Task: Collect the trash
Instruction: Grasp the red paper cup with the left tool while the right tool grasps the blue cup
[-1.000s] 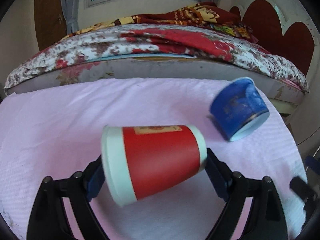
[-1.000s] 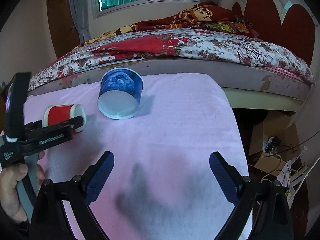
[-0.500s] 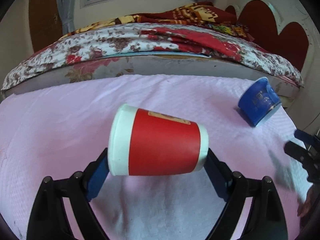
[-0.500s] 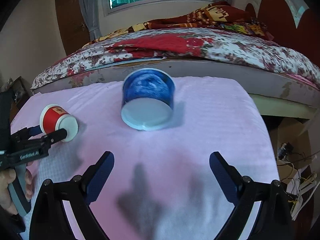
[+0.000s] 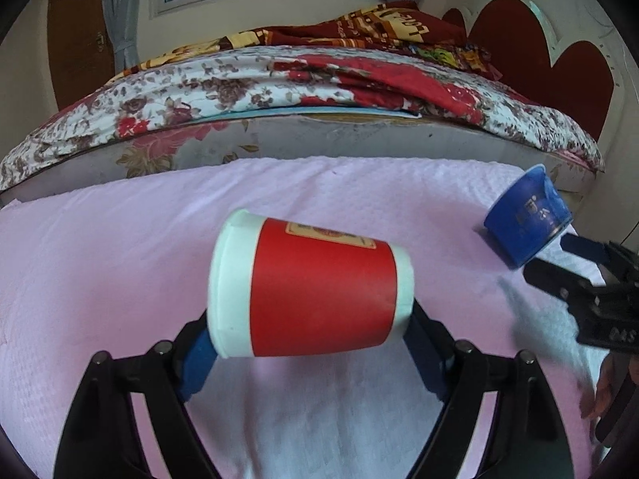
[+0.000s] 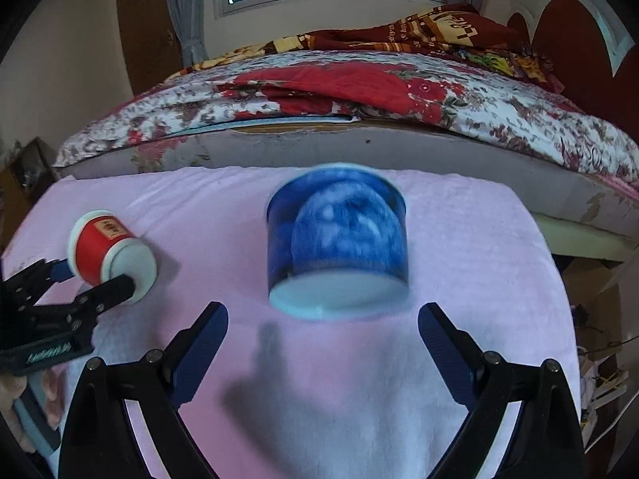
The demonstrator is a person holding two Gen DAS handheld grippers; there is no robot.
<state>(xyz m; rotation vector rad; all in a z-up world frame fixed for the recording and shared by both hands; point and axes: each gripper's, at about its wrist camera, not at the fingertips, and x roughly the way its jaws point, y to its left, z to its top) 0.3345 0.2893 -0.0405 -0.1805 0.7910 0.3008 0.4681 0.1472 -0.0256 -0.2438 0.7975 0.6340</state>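
Note:
A red and white paper cup (image 5: 311, 287) lies on its side, gripped across its ends by my left gripper (image 5: 311, 343) and held just above the pink cloth (image 5: 120, 263). It also shows in the right wrist view (image 6: 108, 255), with the left gripper (image 6: 92, 283) around it. A blue cup (image 6: 339, 243) lies on its side on the cloth, base towards me, just ahead of my open right gripper (image 6: 323, 339). The blue cup (image 5: 527, 215) and the right gripper (image 5: 559, 259) also show at the left wrist view's right edge.
The pink cloth (image 6: 479, 247) covers a table whose right edge drops to boxes and cables (image 6: 599, 359) on the floor. A bed with a floral quilt (image 5: 279, 88) stands right behind the table. A red heart-shaped headboard (image 5: 551, 68) is at the right.
My right gripper has moved forward and left until the blue cup sits just ahead of its open jaws. My left gripper keeps hold of the red cup, which has tilted slightly.

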